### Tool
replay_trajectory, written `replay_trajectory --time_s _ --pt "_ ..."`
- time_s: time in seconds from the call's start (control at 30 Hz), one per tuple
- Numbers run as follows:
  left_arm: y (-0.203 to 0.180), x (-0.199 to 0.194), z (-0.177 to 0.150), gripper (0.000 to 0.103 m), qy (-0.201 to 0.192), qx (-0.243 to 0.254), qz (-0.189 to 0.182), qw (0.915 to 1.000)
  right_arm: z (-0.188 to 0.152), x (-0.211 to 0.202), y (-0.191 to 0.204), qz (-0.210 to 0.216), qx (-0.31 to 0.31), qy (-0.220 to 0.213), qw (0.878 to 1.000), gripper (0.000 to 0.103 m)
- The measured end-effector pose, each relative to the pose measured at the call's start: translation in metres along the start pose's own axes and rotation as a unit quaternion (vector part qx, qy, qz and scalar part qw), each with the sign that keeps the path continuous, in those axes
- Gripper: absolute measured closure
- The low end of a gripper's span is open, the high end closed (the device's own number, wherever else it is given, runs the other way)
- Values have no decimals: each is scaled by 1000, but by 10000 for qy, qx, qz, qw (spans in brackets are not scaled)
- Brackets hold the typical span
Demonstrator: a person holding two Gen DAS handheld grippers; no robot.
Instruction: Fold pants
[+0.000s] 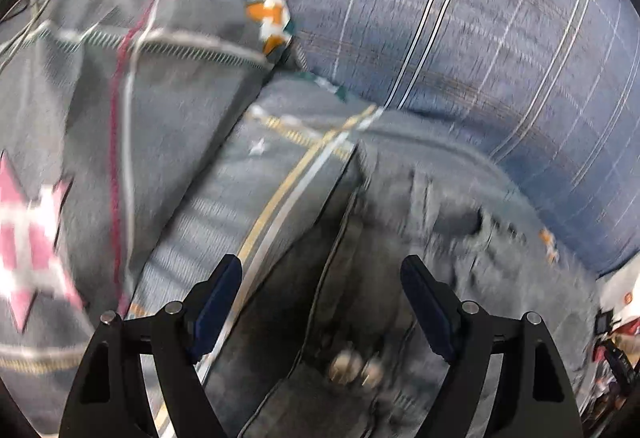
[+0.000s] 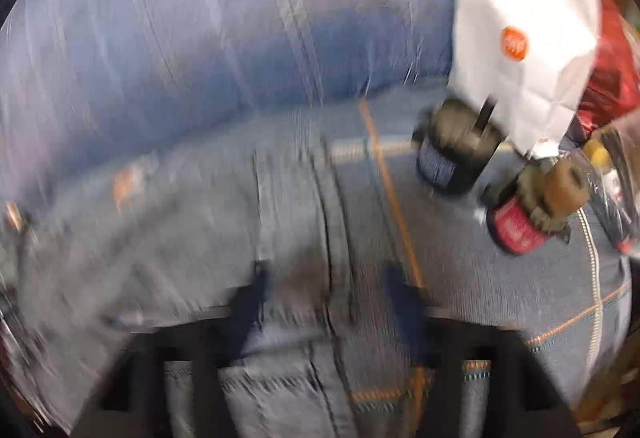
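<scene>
My left tool and right tool gape wide above grey jeans on the bed; next grip should pinch both layers squarely.

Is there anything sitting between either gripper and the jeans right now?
Nothing visible. The left gripper hangs open straight over the jeans, and the right gripper is open over the denim too. The two jars sit off to the side on the bedding.
</scene>
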State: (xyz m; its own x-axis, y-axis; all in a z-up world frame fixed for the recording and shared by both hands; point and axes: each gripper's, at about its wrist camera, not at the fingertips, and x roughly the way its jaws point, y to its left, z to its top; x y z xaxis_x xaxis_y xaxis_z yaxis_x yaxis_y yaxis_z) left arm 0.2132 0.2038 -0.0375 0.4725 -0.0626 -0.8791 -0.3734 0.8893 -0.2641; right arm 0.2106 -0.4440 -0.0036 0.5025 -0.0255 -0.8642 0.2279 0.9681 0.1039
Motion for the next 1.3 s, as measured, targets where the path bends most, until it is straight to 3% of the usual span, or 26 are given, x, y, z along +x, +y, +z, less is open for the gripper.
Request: replay_trajectory --time_s 0.1,0.2,0.27,0.33,0.4,0.53,0.63,0.73,0.87,0.9,0.93,1.0,1.1,1.2,1.3 --pt "-11 12 25 20 50 -2 -312 9995 19 3 9 97 -146 -96 9998 28" --pt "-20 34 45 21 247 -179 -581 9978 31 13 10 527 18 -38 9986 28" --pt "-23 51 53 25 444 -264 -549 9972 39 20 9 896 127 -39 9959 28" --pt "-25 59 56 36 572 -346 -618 9958 46 30 9 907 212 49 9956 28" --pt "-26 63 56 38 642 -363 -735 9946 50 36 11 839 227 124 9961 28" --pt "-34 73 57 63 731 -158 -570 9956 71 54 10 704 203 216 9971 38" --pt "-34 81 59 63 799 -199 -592 9948 83 74 11 544 190 442 9974 55" --pt "-33 84 61 57 830 -263 -692 9938 88 96 16 399 115 686 9968 57" --pt "-35 86 65 57 823 -236 -632 9943 89 111 17 377 64 839 9957 56" --pt "-37 86 65 66 806 -222 -582 9948 89 110 19 381 15 834 9958 56" --pt "-38 87 67 85 810 -187 -549 9950 89 110 19 397 -4 831 9957 57" --pt "-39 94 71 97 866 -245 -490 9947 88 107 20 367 -75 822 9959 71" --pt "-33 101 73 98 926 -353 -497 9938 88 102 20 270 -167 753 9967 84" --pt "-29 105 75 98 946 -439 -563 9929 88 100 20 257 -189 722 9969 85" --pt "-21 109 81 88 1005 -655 -775 9898 87 101 19 247 -189 737 9968 84"
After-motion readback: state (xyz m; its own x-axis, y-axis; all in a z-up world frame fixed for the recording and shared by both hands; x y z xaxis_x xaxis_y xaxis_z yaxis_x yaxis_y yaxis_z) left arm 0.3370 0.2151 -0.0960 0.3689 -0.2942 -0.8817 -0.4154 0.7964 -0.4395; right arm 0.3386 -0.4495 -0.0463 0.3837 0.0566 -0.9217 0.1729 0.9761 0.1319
